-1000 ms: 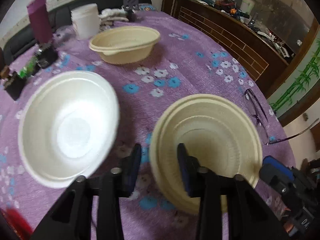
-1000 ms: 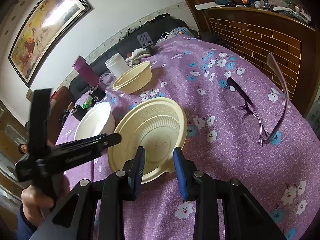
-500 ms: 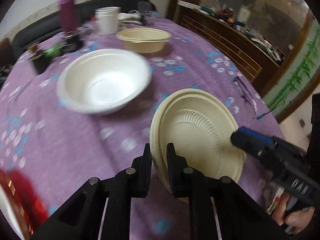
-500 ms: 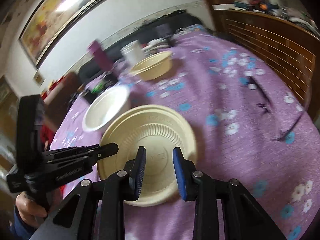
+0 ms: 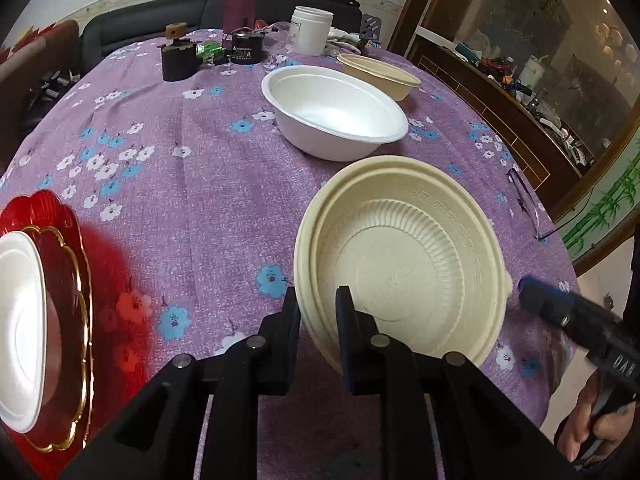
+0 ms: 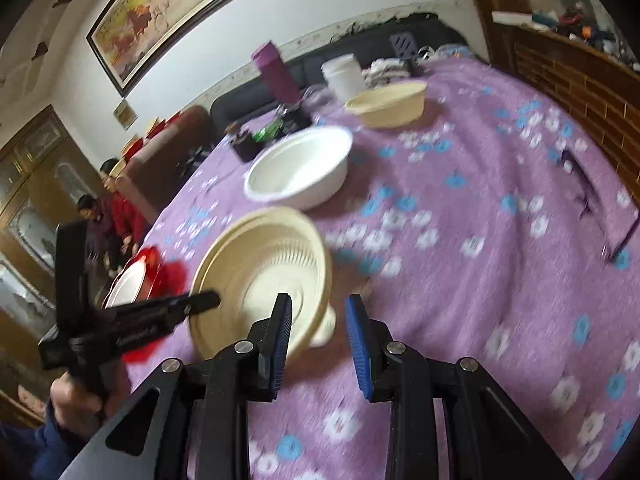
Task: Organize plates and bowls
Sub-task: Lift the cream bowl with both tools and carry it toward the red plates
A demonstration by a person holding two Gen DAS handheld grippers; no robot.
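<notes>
Now cream bowl, ribbed inside, tilted, rim in left claw

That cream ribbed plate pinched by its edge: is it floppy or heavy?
The cream plate is probably light: the left gripper holds it tilted by the rim alone. Its thin moulded ribs suggest some flex, so it may wobble. The matte surface looks unlikely to slip.
</notes>
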